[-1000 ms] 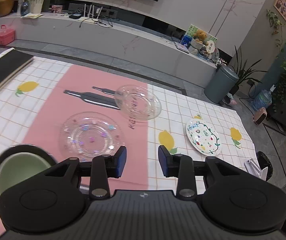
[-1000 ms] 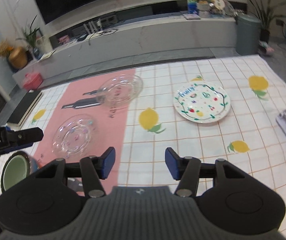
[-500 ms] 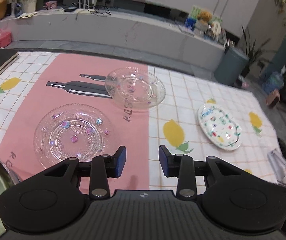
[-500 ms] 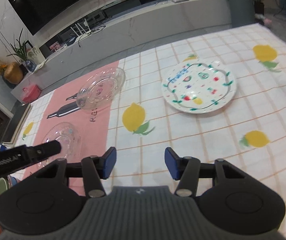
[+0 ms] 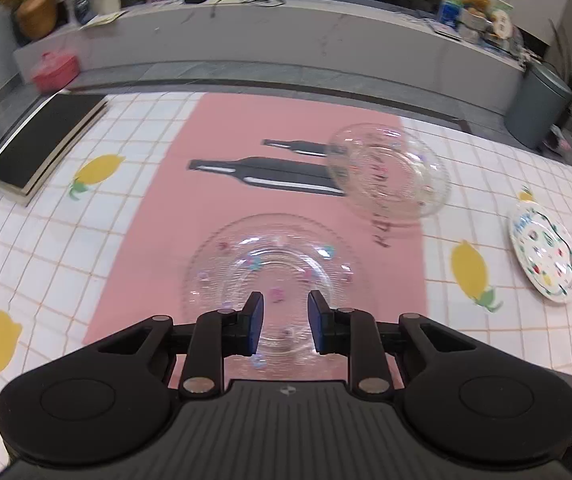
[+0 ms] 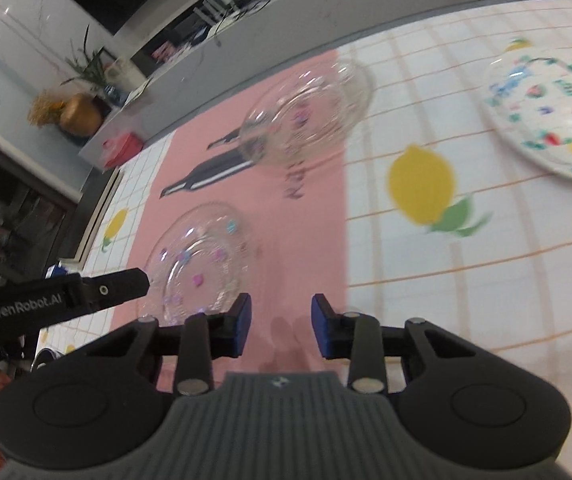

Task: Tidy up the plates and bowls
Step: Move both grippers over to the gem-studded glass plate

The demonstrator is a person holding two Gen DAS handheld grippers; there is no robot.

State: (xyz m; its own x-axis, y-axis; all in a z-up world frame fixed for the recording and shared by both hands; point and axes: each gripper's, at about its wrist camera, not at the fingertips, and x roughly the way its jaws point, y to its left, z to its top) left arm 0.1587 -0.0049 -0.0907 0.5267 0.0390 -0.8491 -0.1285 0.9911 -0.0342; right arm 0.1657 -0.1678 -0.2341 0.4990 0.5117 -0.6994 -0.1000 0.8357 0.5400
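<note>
Both views: indoor light, even and moderately bright, source overhead and out of frame. Shadows soft; a faint pair falls on the pink cloth strip (image 6: 246, 184) just ahead of the right gripper (image 6: 281, 326).

Left wrist view: motion blur over the far cabinet (image 5: 286, 36) and the near glass plate (image 5: 274, 276); gripper body sharp. Small highlights on the far glass plate (image 5: 389, 172) rim.

Right wrist view: heavier blur. The painted plate (image 6: 553, 116), the lemon print (image 6: 421, 184) and the grid lines are smeared. Specular spots on the painted plate.

Strong fisheye bend in both: bench (image 5: 46, 248) edge and cabinet curve, corners darken to black.
</note>
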